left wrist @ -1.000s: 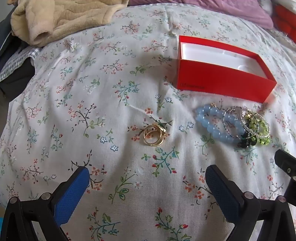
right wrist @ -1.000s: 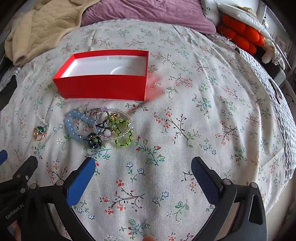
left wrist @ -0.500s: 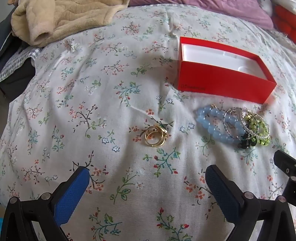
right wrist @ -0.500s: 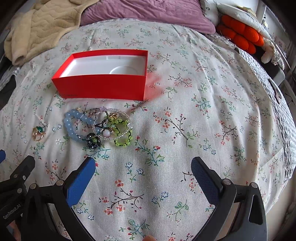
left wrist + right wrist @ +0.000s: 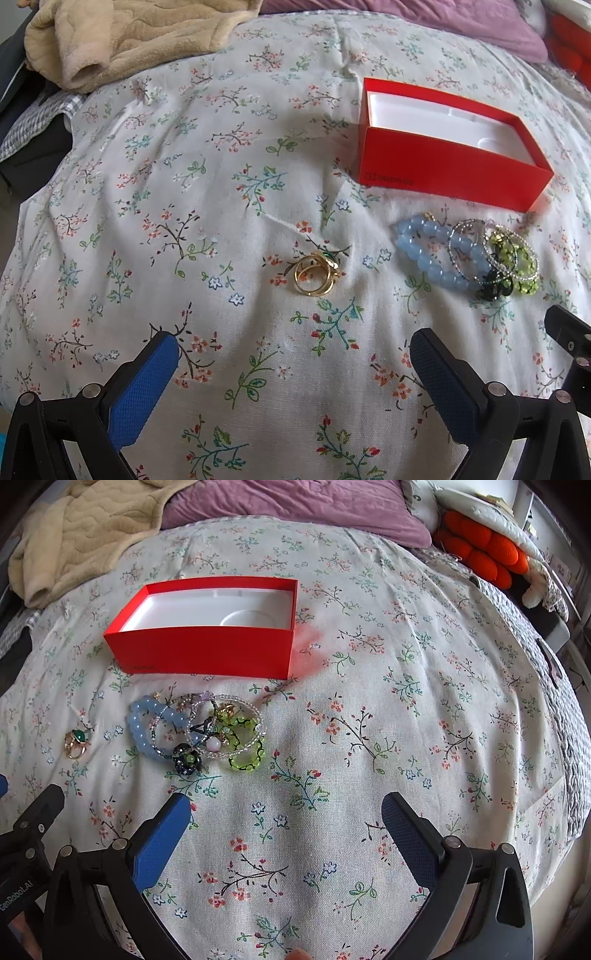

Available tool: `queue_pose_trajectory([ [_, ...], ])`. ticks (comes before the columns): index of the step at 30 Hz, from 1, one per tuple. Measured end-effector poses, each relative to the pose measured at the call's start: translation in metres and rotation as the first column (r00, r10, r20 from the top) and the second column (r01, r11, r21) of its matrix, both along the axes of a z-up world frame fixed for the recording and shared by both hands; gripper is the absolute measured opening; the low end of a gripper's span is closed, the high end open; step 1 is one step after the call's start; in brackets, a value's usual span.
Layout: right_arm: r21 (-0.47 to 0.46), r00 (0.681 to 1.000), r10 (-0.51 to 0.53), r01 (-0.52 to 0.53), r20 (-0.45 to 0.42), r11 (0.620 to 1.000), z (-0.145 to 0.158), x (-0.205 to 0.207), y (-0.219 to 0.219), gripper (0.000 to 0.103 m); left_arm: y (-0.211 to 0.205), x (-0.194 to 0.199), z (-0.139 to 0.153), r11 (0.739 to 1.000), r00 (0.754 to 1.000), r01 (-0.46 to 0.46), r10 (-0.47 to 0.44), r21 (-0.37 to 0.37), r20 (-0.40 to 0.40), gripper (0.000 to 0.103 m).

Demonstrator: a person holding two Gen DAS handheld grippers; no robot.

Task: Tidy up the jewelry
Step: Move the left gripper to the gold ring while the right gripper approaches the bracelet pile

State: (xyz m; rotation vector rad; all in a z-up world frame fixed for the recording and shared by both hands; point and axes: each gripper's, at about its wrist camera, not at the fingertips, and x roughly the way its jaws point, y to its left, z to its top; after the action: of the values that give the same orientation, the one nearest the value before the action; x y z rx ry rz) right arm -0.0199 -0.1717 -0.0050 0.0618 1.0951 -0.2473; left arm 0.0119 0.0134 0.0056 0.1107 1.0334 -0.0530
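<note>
Nothing has shifted since the earlier frames. Gold rings (image 5: 314,275), one set with a green stone, lie ahead of the spread, empty left claw (image 5: 291,363). Glossy beaded bracelets (image 5: 195,731) sit tangled just before the open red box (image 5: 207,650) on the floral bedspread (image 5: 388,709). Right claw (image 5: 286,821) is likewise spread, empty.

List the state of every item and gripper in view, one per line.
left gripper: open, holding nothing, above the bedspread.
right gripper: open, holding nothing.
red box: lid off, upright, white inside, no jewelry in it.
gold rings: clustered together, lying on the bedspread, apart from the bracelets.
bracelets: overlapping pile in front of the box, outside it.
beige blanket: crumpled.
</note>
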Motion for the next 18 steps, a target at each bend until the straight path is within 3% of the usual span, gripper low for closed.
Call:
queue_pose_trajectory([
  [10, -0.09, 1.0, 0.004, -0.005, -0.011, 0.996, 0.008, 0.004, -0.004, 0.103, 0.001, 0.008, 0.009, 0.998, 0.999, 0.028, -0.029, 0.056, 0.024, 0.103],
  [14, -0.098, 0.999, 0.031, -0.033, -0.023, 0.995, 0.01, 0.009, -0.01, 0.103, 0.005, 0.019, 0.009, 0.996, 0.997, 0.074, -0.073, 0.05, -0.031, 0.103],
  [18, -0.037, 0.995, 0.056, -0.059, -0.087, 0.998, 0.009, 0.02, -0.02, 0.103, 0.01, 0.035, 0.005, 0.994, 0.987, 0.108, -0.111, -0.03, -0.113, 0.103],
])
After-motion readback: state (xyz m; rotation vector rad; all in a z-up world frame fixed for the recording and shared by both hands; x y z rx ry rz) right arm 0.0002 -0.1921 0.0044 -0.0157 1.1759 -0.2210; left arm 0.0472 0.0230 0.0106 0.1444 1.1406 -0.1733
